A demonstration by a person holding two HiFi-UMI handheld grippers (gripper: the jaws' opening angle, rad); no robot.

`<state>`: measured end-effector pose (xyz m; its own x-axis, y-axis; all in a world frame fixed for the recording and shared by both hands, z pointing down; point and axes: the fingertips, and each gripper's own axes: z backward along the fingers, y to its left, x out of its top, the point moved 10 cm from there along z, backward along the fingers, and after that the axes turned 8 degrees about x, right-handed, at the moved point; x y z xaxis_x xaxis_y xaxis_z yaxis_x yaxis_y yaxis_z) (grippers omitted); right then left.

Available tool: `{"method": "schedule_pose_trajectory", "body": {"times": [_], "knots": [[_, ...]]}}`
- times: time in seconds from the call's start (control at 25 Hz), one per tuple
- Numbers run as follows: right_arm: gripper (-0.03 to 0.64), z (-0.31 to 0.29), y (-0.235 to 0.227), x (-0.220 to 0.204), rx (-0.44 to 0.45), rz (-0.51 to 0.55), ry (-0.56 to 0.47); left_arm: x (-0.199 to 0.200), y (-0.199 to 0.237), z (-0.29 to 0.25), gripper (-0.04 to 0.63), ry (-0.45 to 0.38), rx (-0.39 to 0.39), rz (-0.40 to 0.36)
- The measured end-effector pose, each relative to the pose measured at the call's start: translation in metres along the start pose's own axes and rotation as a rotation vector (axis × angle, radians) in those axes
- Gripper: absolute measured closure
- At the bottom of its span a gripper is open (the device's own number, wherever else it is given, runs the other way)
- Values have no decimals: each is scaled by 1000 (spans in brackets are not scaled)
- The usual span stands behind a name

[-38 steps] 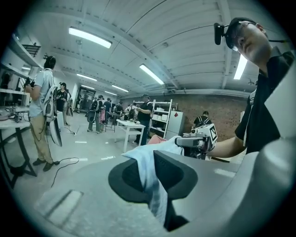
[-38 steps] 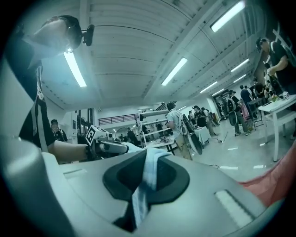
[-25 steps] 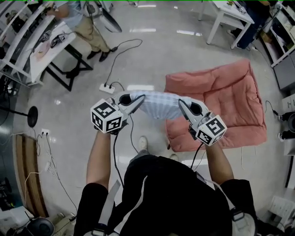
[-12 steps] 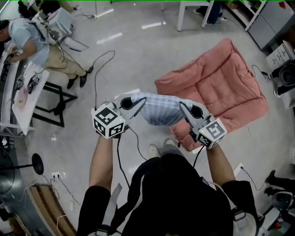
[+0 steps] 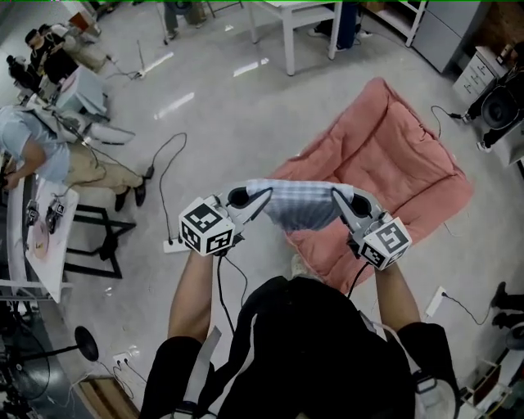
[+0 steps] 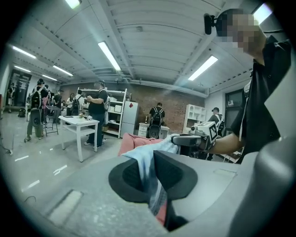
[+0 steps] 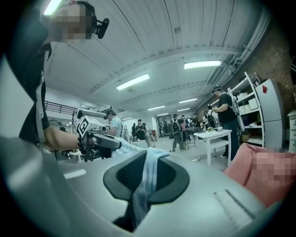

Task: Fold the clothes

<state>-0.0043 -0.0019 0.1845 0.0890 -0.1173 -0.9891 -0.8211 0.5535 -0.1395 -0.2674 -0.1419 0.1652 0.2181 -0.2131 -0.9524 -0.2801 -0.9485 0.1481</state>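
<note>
A light blue striped garment hangs stretched in the air between my two grippers, in front of my chest. My left gripper is shut on its left end, and the cloth runs pinched between the dark pads. My right gripper is shut on the right end, with cloth squeezed between its pads. In each gripper view the other gripper shows across the span of cloth. A pink padded mat lies on the floor beyond and below the garment.
A white table stands at the far side. At the left, a seated person works at a desk. A power strip and cables lie on the grey floor near my left arm. Several people stand in the background.
The view has swung: the pink mat now lies more centred ahead, and the seated person has come into view at the left. Both grippers kept hold of the garment throughout.
</note>
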Motion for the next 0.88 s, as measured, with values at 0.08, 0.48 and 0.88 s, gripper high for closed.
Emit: {"method": "schedule_pose_trajectory", "body": {"times": [0.08, 0.48, 0.88], "knots": [[601, -2, -10, 5, -31, 15, -10, 12, 12, -16, 558, -11, -25, -21], [601, 20, -39, 27, -303, 25, -80, 49, 48, -108, 558, -62, -303, -75], [601, 16, 20, 26, -660, 2, -115, 60, 63, -134, 558, 9, -622, -135]]}}
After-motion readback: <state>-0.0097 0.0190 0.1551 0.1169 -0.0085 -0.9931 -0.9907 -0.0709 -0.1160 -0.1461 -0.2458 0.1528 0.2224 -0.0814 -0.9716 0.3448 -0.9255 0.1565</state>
